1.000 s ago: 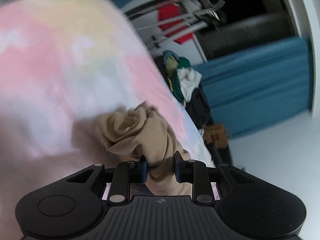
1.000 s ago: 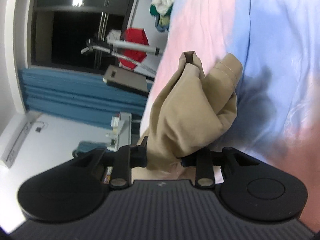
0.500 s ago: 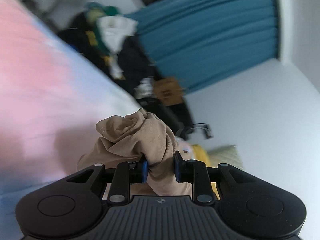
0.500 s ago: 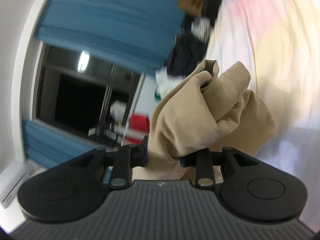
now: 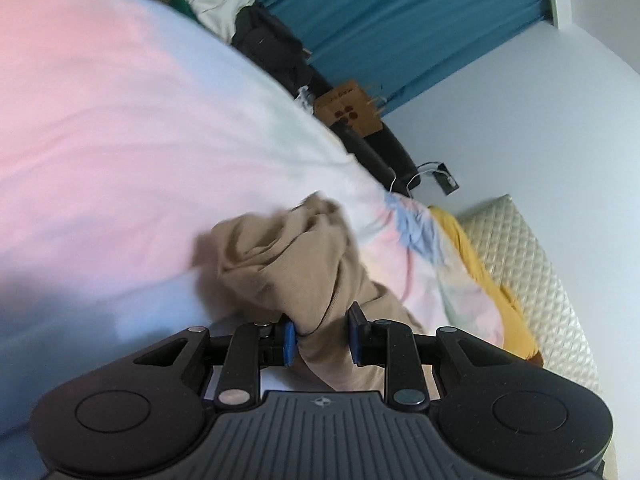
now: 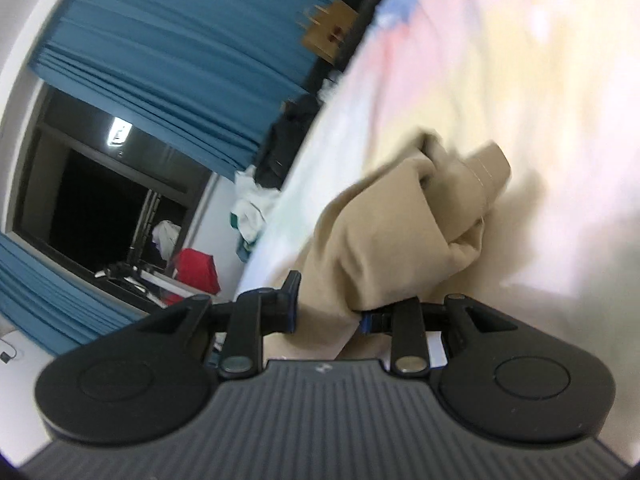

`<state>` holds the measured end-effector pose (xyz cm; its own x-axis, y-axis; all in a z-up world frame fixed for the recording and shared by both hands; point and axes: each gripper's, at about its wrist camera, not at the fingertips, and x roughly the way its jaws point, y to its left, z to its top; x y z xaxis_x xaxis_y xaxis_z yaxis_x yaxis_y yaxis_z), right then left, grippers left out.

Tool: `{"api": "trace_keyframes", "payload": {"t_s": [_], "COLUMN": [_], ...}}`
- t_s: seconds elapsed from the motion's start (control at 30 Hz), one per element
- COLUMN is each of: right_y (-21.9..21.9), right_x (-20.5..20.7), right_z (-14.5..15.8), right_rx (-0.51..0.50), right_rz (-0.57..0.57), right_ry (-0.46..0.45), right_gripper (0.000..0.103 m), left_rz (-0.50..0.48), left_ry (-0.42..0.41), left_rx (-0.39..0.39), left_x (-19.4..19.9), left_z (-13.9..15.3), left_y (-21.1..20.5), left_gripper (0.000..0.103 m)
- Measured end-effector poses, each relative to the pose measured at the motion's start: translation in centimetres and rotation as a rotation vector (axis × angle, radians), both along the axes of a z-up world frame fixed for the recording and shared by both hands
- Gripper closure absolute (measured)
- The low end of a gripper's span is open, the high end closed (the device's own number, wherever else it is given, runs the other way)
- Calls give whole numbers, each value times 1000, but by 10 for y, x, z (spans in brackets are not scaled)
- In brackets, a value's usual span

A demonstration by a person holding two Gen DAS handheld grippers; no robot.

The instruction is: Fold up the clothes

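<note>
My left gripper [image 5: 322, 338] pinches a bunched end of the tan garment [image 5: 292, 268]; my right gripper [image 6: 328, 312] pinches another end. Both views have swung across the pastel bedsheet [image 5: 120, 128] since a second ago. The garment, carried low over it, is ready for spreading.

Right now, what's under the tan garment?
The pastel tie-dye bedsheet lies below the bunched tan garment, which the left hand-held gripper and the right hand-held gripper each clamp. Anything directly beneath the bunch is covered.
</note>
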<state>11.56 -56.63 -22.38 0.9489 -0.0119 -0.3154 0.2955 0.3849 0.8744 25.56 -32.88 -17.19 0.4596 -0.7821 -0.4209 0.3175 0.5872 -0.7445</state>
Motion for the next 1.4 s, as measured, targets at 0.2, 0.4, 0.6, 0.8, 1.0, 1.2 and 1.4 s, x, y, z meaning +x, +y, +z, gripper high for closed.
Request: {"api": "trace_keyframes", "payload": {"t_s": [0.2, 0.4, 0.6, 0.8, 1.0, 1.2, 1.4], "right_y": [39, 50, 71, 95, 135, 177, 218], "right_x": [-13, -10, -38, -100, -137, -171, -194], "right_z": [-24, 19, 74, 139, 193, 212, 201], "right_rx": [-101, -190, -348, -539, -706, -783, -866], "right_rz": [-7, -14, -14, -37, -27, 15, 29], "right_ry": [121, 297, 369, 253, 221, 210, 179], "right_gripper": [67, 56, 54, 17, 17, 17, 17], "left_rz": [-40, -49, -43, -31, -23, -15, 38], "left_ry": [-21, -99, -239, -442, -566, -612, -631], "left_rx": [155, 305, 389, 450, 505, 509, 509], "left_x": [-7, -35, -87, -157, -225, -280, -308], "left_z": [-17, 33, 119, 202, 252, 267, 257], "left_y": [4, 8, 30, 53, 73, 106, 134], "left_gripper": [65, 39, 19, 0, 0, 0, 0]}}
